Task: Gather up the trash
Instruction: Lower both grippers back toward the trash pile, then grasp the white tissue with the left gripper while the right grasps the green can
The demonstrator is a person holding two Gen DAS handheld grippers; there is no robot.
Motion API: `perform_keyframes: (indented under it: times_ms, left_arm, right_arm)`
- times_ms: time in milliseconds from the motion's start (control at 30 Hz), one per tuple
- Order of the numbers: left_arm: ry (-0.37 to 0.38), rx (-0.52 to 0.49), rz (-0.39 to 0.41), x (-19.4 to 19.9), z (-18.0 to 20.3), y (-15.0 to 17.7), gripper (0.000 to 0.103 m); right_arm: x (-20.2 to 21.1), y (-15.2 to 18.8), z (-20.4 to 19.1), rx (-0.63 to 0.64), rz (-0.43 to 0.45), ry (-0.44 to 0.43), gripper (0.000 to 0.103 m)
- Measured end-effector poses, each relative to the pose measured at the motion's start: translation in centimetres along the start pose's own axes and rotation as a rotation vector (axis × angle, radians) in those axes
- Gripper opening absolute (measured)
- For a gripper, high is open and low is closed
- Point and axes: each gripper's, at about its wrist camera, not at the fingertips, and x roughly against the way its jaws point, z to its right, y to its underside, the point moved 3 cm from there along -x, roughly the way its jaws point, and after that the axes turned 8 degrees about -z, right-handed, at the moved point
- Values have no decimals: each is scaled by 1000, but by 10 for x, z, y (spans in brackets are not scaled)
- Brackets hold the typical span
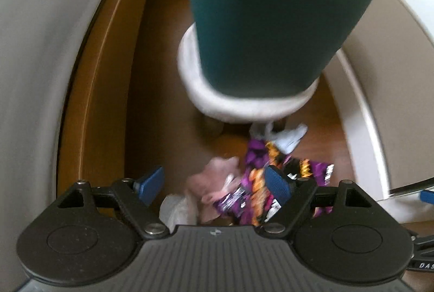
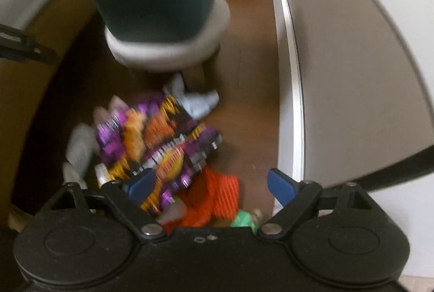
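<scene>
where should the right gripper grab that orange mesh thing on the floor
Take the orange mesh net on its raised, crumpled upper fold, coming straight down from above. It lies loose on the wooden floor, partly under the purple snack wrapper, so its right edge is the freer side. The right hand-held gripper is open and nearly over it; blur hides finer detail.

I see a white stool (image 1: 244, 104) standing on the brown wooden floor (image 1: 162, 102). A grey wall (image 2: 352, 61) with a pale skirting strip (image 2: 291, 102) runs along one side.
</scene>
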Motion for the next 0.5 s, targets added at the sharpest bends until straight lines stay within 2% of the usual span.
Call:
perform_keyframes:
  times_ms: [67, 167, 367, 500]
  left_arm:
    - [-11, 14, -37, -18, -3, 13, 82]
    - [-66, 11, -110, -49, -5, 35, 82]
    - [-99, 23, -272, -113, -13, 84, 82]
    - [-110, 12, -346, -148, -19, 116, 82]
  right_arm:
    - [-16, 7, 2, -26, -51, -27, 91]
    - [-41, 22, 7, -54, -114, -32, 91]
    - [-78, 48, 20, -53, -205, 3, 91]
    - [-102, 61, 23, -39, -254, 42, 89]
